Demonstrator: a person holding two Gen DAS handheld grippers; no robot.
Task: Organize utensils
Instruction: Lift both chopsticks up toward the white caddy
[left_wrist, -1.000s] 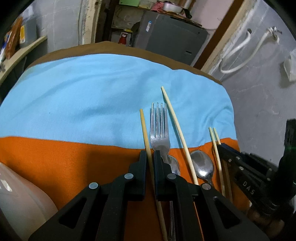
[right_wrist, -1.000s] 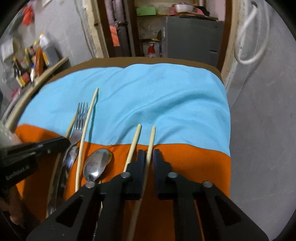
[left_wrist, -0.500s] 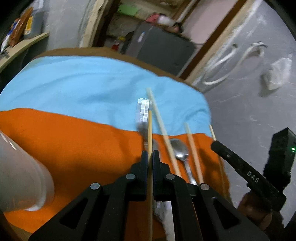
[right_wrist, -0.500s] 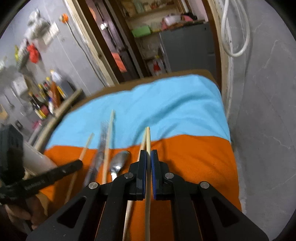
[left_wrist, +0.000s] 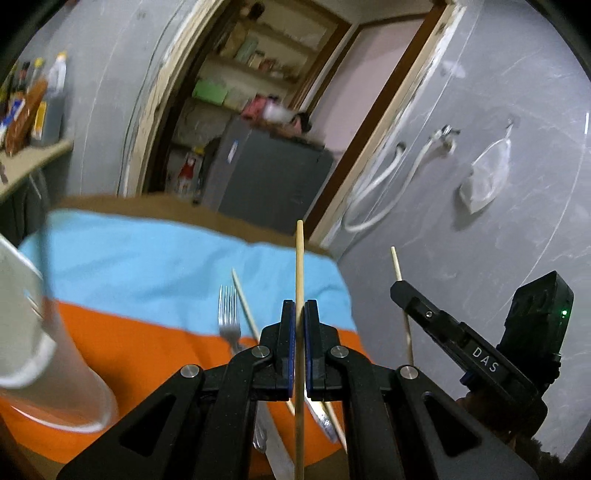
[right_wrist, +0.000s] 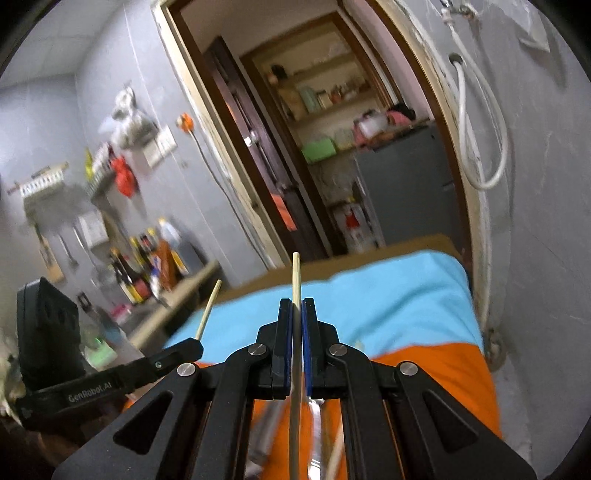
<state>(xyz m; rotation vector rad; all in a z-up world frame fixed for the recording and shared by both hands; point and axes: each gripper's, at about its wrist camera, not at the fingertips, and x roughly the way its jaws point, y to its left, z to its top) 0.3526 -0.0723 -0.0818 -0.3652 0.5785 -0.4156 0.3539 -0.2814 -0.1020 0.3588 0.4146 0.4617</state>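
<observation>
My left gripper (left_wrist: 299, 306) is shut on a wooden chopstick (left_wrist: 299, 266) and holds it up above the table, tip pointing away. My right gripper (right_wrist: 297, 304) is shut on another chopstick (right_wrist: 296, 273), also lifted. Each gripper shows in the other's view: the right one (left_wrist: 399, 286) with its chopstick (left_wrist: 400, 291), the left one (right_wrist: 197, 345) with its chopstick (right_wrist: 208, 308). On the orange and blue cloth (left_wrist: 147, 266) below lie a fork (left_wrist: 229, 317) and one more chopstick (left_wrist: 245, 306). Blurred utensils (right_wrist: 317, 424) lie under my right gripper.
A translucent plastic cup (left_wrist: 44, 354) stands at the left on the cloth. A grey wall (left_wrist: 480, 240) with a white hose runs along the table's right side. A shelf with bottles (right_wrist: 147, 266) is at the far left. A doorway and a grey cabinet (left_wrist: 266, 181) lie behind the table.
Both grippers closed on a chopstick each and lifted them off the cloth. Both views have tilted up from the table toward the room.
</observation>
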